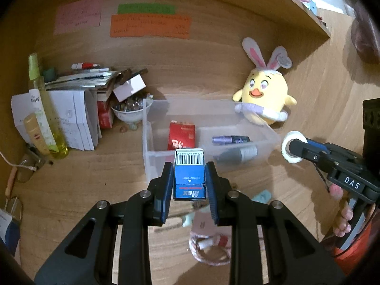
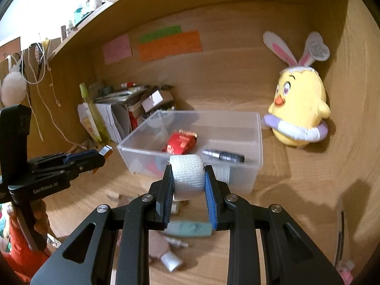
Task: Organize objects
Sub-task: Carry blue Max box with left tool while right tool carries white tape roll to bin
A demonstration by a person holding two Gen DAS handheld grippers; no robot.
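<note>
From my left wrist view, my left tongs (image 1: 189,178) pinch a small blue box (image 1: 189,175) with a barcode on its end, held above the desk (image 1: 95,178) just in front of the clear plastic bin (image 1: 152,147). In the bin lie a red packet (image 1: 181,135) and a purple tube (image 1: 230,139). A yellow chick plush (image 1: 266,95) leans at the bin's far right corner.

From my right wrist view, my right tongs (image 2: 188,178) pinch a white tape roll (image 2: 187,174), raised before the same bin. A teal tube (image 2: 190,229) lies on the desk beneath them. My left tongs show at the left edge.
</note>
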